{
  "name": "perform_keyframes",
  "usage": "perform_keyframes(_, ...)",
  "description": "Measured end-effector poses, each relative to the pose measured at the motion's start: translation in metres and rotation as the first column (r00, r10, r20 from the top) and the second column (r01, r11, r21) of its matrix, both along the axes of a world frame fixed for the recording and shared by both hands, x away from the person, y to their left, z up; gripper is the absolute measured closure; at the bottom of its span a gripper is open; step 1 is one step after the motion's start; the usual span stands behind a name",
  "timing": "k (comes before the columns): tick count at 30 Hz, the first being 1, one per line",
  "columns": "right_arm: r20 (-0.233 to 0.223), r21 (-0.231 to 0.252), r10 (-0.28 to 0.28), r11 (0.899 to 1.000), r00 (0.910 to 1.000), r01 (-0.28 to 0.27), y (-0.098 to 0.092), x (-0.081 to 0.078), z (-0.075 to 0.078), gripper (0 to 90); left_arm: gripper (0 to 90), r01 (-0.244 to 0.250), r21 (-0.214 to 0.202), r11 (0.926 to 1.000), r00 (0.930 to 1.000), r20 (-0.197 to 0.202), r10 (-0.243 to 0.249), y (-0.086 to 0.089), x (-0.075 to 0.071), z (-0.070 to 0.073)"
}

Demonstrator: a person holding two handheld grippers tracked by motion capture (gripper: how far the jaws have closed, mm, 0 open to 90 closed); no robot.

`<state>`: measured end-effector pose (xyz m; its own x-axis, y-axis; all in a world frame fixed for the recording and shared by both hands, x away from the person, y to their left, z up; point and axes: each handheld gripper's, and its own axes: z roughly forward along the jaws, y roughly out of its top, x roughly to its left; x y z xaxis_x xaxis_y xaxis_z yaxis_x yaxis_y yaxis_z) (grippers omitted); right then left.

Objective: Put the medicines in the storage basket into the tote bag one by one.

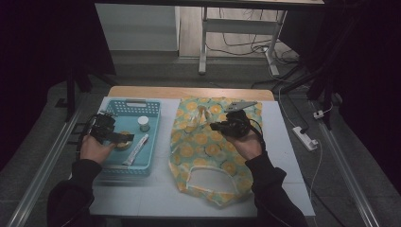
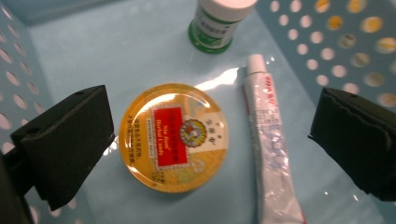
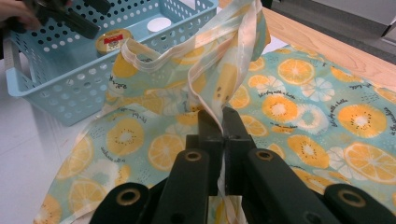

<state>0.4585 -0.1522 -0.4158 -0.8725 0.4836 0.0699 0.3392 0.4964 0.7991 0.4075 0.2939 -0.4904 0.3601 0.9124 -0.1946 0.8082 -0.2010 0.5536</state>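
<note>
A light blue perforated basket (image 1: 130, 101) stands at the table's left. In it lie a round yellow tin (image 2: 173, 137) with a red label, a white tube (image 2: 271, 154) and a small white-capped bottle (image 2: 217, 23). My left gripper (image 2: 212, 140) hangs open over the basket (image 2: 350, 32), with the tin and the tube between its wide-apart jaws and touching neither. A citrus-print cloth bag (image 1: 208, 151) lies flat in the middle. My right gripper (image 3: 219, 126) is shut on the bag's handle strap (image 3: 205, 70) and holds it up off the bag.
The white tabletop (image 1: 142, 194) has bare room in front of the basket and the bag. A wooden strip (image 1: 189, 92) runs along its far edge. Beyond the table's right side a power strip (image 1: 305, 138) and cables lie on the floor.
</note>
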Motion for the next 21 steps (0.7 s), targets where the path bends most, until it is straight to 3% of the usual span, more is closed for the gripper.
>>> perform_keyframes(4,0.003,-0.001,0.002,1.000,1.0000,-0.002,0.000,0.000,0.000,89.8,0.0,0.011,0.044,0.9989,0.9995,-0.030,-0.010,-0.004,0.007,-0.008)
perform_keyframes(7,0.004,-0.001,0.002,1.000,1.0000,-0.002,0.000,0.000,0.001,89.8,0.0,0.018,0.042,0.9990,0.9991,-0.040,-0.016,-0.005,0.011,-0.011)
perform_keyframes(12,0.002,-0.001,0.000,1.000,1.0000,0.000,0.000,0.000,0.001,89.8,0.0,0.032,0.082,0.9961,0.9956,-0.090,-0.024,-0.010,0.019,-0.018)
perform_keyframes(14,0.003,-0.002,0.000,1.000,1.0000,0.000,0.000,0.000,0.001,89.8,0.0,0.027,0.109,0.9937,0.9944,-0.104,-0.016,-0.012,0.021,-0.020)
perform_keyframes(16,0.004,-0.002,0.001,1.000,1.0000,-0.001,0.000,0.000,0.001,89.8,0.0,0.020,0.096,0.9952,0.9921,-0.126,-0.008,-0.011,0.023,-0.021)
perform_keyframes(21,0.003,-0.005,0.002,1.000,1.0000,-0.002,0.000,0.000,0.000,89.8,0.2,0.007,0.148,0.9889,0.9888,-0.149,0.015,-0.015,0.024,-0.024)
